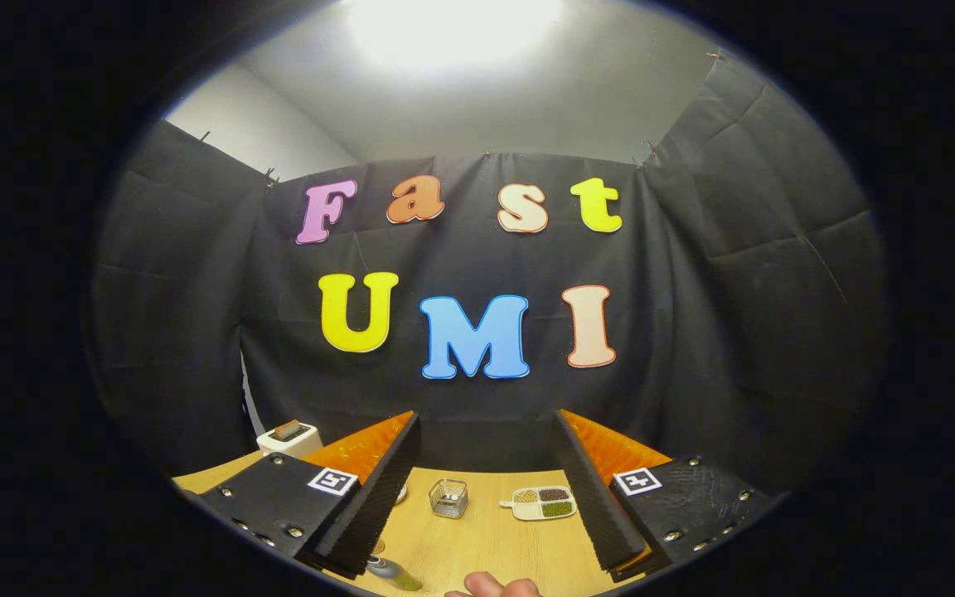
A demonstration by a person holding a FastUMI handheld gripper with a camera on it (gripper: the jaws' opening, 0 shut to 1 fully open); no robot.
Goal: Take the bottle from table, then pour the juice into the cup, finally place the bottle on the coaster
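So, your gripper (486,489) sits high above the table (486,539) with its fingers spread wide apart and nothing between them; that wide stance suits an approach to a round body, so you are likely at the very start, before the take. The bottle (393,572) lies low and near, just below the left finger's tip, and appears to be tipped or seen from above: a grey cap end and a yellow-green body, smooth and probably slick. Part of a hand (501,587) shows just beside it at the near table edge. Between the fingers and beyond them stands a small clear cup (449,498), glassy with squared sides, placed mid-table where a pour can reach it. Right of it lies a pale divided dish (542,502) holding grainy fills in separate compartments. A white box (288,438) stands far left by the cloth wall. The table is light wood grain, flat and matte. The finger faces are ribbed, for grip. I cannot tell which thing is the coaster; something round peeks beside the left finger.
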